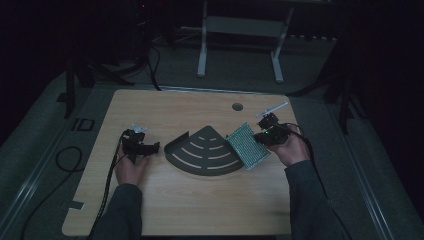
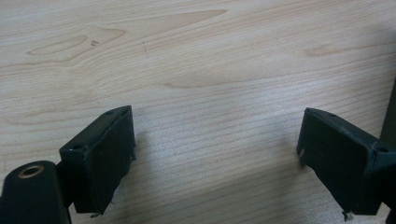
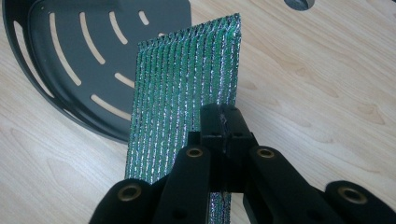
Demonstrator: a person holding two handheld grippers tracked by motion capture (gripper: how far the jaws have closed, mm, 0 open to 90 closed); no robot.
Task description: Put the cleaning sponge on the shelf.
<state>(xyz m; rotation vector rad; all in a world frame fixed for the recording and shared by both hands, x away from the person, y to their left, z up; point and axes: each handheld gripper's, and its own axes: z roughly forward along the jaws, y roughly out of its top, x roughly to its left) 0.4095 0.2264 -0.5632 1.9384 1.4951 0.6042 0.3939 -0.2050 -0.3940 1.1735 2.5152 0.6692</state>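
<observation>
Green glittery mesh pad (image 3: 187, 102) is clamped by the right hand-held gripper (image 3: 223, 122); the left hand-held gripper (image 2: 215, 154) is spread apart above the surface (image 2: 196, 60).

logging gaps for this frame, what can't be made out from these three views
- Right gripper view: the lower part of the green mesh pad is covered by the right gripper shut on it.
- Right gripper view: the slotted tray is cut off by the top and left edges.
- Left gripper view: a dark edge at the right border is too cropped to identify.
- High view: the room beyond the table is too dark to read.
</observation>
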